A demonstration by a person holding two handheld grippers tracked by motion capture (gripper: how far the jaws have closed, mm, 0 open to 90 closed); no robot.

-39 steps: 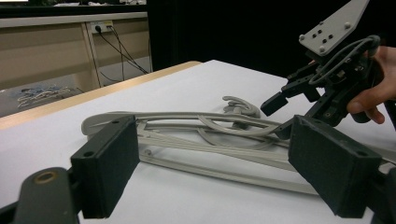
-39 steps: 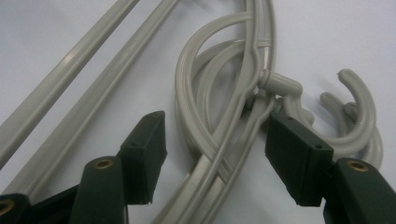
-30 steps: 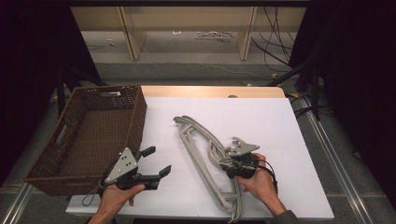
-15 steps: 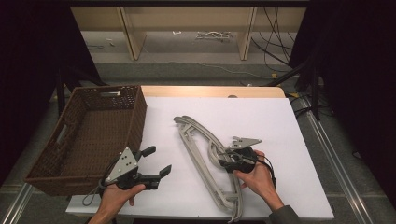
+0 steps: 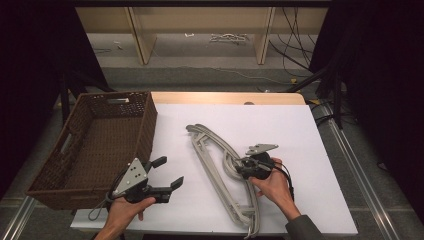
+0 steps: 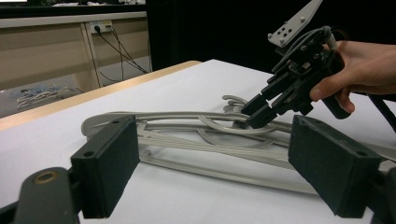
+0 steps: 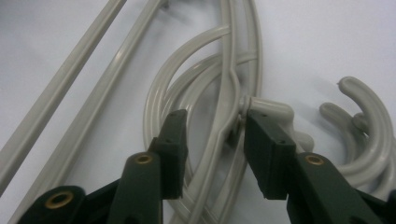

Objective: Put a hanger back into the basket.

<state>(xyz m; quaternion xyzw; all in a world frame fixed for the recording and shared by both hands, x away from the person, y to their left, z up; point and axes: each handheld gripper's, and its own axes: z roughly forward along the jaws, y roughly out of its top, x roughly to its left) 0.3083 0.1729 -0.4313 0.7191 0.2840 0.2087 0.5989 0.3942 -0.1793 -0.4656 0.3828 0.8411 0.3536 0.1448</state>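
Hangers (image 5: pixel 225 170) right of basket (image 5: pixel 95 145) (on table (image 5: pixel 300 135))

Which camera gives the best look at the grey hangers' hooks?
The right gripper view: the hooks sit close up beside its jaws, curves clear. The left gripper view shows them small, partly behind the right gripper. In the high view the hangers show whole, but that gripper covers the hooks.

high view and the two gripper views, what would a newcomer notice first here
The pale grey hangers, stacked in the middle of the white table, draw the eye first. The right claw is down on them, its jaws just closing around the top hanger's neck but not yet pressing. To the left, a brown wicker basket overhangs the table's edge, and the left claw hangs open beside it.
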